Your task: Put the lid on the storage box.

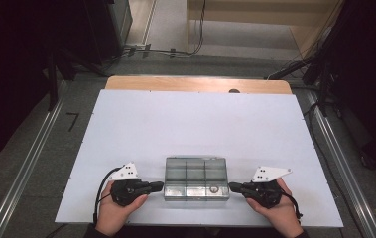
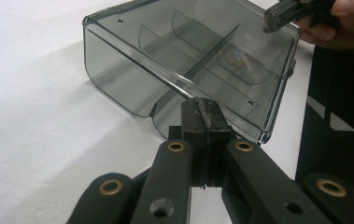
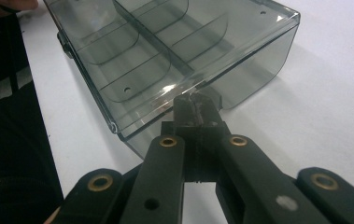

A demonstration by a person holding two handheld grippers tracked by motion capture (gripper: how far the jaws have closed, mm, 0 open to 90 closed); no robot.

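A smoky clear plastic box (image 1: 195, 195) with several compartments lies near the front edge of the white table. A small round thing (image 1: 214, 189) sits in its front right compartment. My left gripper (image 1: 160, 185) is shut, its tips meeting the box's left end at the rim. In the left gripper view the jaws press together against the box (image 2: 114, 70), with nothing visibly between them (image 2: 202, 111). My right gripper (image 1: 231, 186) is shut too, its tips at the box's right end. The right gripper view shows those jaws (image 3: 194, 105) closed at the rim of the box (image 3: 258, 65).
The white table top (image 1: 195, 124) stretches far beyond the box, with a wooden strip (image 1: 195, 84) along its back edge. Cables (image 1: 165, 51) and dark stands are on the floor behind and to both sides. The person's dark clothing (image 3: 11, 154) is close to the front edge.
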